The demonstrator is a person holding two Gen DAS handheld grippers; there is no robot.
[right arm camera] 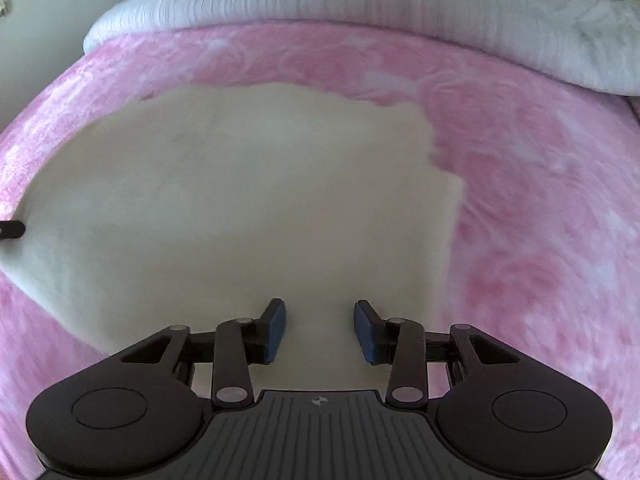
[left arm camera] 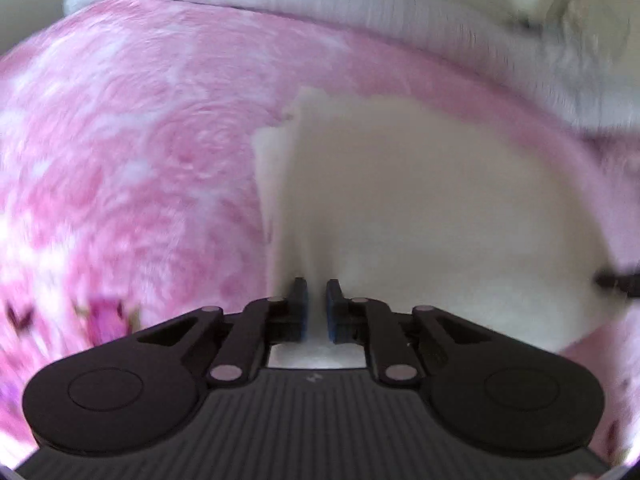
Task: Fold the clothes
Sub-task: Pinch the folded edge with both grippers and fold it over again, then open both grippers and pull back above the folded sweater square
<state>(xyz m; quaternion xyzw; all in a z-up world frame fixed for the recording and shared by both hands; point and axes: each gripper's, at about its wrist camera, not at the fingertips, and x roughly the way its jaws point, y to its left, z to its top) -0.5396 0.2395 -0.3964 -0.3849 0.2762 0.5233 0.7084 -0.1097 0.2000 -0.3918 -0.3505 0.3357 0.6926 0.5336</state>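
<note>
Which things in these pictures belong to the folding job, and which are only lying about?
Belongs to the job:
- cream garment, spread flat on the blanket
- left gripper, jaws nearly shut on its edge
- right gripper, jaws open above it

Only lying about:
- pink blanket
- white duvet, bunched at the far side

Around my cream garment [right arm camera: 248, 200] the pink blanket [right arm camera: 540, 220] lies bare on both sides, so I can pass freely there. Only the white duvet [right arm camera: 360, 4] bunched along the far edge blocks me.
</note>
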